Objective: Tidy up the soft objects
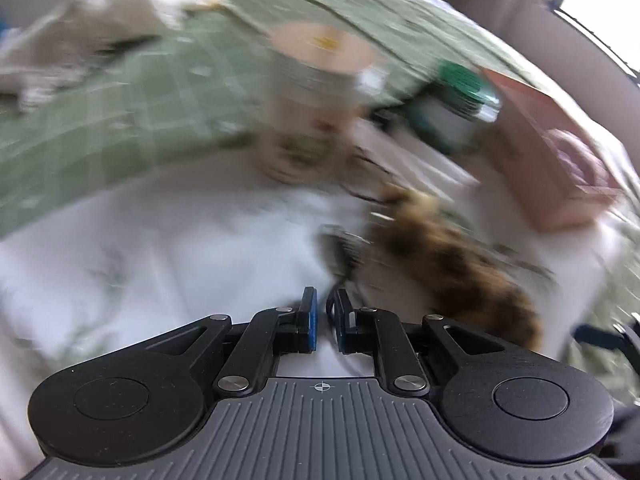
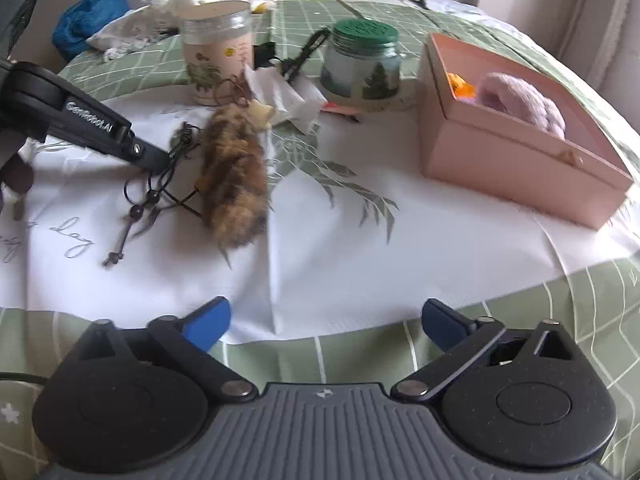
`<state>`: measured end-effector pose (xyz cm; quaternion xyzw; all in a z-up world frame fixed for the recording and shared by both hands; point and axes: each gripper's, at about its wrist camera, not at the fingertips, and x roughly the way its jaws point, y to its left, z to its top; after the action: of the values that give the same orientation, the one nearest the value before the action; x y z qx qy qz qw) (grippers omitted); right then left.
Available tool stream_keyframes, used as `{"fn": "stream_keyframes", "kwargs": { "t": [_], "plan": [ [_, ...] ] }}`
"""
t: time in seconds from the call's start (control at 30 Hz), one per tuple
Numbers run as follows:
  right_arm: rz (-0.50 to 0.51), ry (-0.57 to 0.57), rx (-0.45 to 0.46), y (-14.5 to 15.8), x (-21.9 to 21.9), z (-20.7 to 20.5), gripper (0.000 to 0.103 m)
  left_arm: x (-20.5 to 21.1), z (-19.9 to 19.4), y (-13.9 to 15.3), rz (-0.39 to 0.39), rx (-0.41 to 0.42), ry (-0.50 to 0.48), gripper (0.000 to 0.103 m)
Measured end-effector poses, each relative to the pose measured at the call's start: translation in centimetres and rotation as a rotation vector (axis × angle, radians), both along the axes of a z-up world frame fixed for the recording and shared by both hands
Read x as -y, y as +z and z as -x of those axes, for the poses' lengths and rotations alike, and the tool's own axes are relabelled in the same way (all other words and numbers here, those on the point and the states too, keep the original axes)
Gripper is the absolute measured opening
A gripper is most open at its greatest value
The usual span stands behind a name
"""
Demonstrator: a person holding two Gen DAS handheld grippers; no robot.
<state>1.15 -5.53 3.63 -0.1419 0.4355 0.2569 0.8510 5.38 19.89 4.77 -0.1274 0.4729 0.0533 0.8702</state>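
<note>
A brown and orange furry tail charm (image 2: 236, 176) lies on the white cloth (image 2: 320, 216), with dark beaded cords (image 2: 160, 184) at its left. My left gripper (image 2: 160, 159) is nearly shut on those cords; in the blurred left wrist view the jaws (image 1: 325, 320) stand close together around a thin dark cord, with the furry charm (image 1: 448, 264) at the right. My right gripper (image 2: 326, 322) is open and empty near the cloth's front edge. A pink box (image 2: 516, 152) at the right holds a lilac plush (image 2: 524, 100) and something orange (image 2: 460, 82).
A cream jar (image 2: 218, 52) and a green-lidded jar (image 2: 364, 64) stand behind the charm, with crumpled white paper (image 2: 284, 92) between them. A blue cloth (image 2: 92, 20) and white fabric (image 2: 132, 36) lie at the back left on the green checked cover (image 2: 440, 20).
</note>
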Motion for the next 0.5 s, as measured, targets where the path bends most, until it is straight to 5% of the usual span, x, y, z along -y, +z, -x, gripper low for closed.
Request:
{"fn": "stream_keyframes", "kwargs": {
  "t": [0.07, 0.17, 0.33, 0.37, 0.43, 0.5],
  "plan": [
    [-0.04, 0.024, -0.006, 1.1, -0.3, -0.1, 0.078, -1.6, 0.1, -0.4, 0.071, -0.004, 0.055, 0.014],
    [-0.132, 0.092, 0.024, 3.4, -1.3, -0.1, 0.073, -2.9, 0.4, -0.9, 0.18, 0.016, 0.105, 0.014],
    [-0.098, 0.165, 0.104, 3.4, -5.6, -1.5, 0.068, -3.9, 0.6, -0.6, 0.231, 0.06, 0.153, 0.015],
    [-0.078, 0.163, 0.077, 2.8, -6.4, -2.1, 0.049, -4.0, 0.7, -0.6, 0.235, 0.067, 0.158, 0.015],
    [-0.058, 0.152, -0.041, 1.6, -7.6, -3.0, 0.028, -4.0, 0.5, -0.5, 0.246, 0.074, 0.159, 0.015],
    [-0.119, 0.192, -0.103, 1.7, -7.7, -2.3, 0.028, -3.6, 0.2, -0.6, 0.254, 0.074, 0.152, 0.015]
  ]
}}
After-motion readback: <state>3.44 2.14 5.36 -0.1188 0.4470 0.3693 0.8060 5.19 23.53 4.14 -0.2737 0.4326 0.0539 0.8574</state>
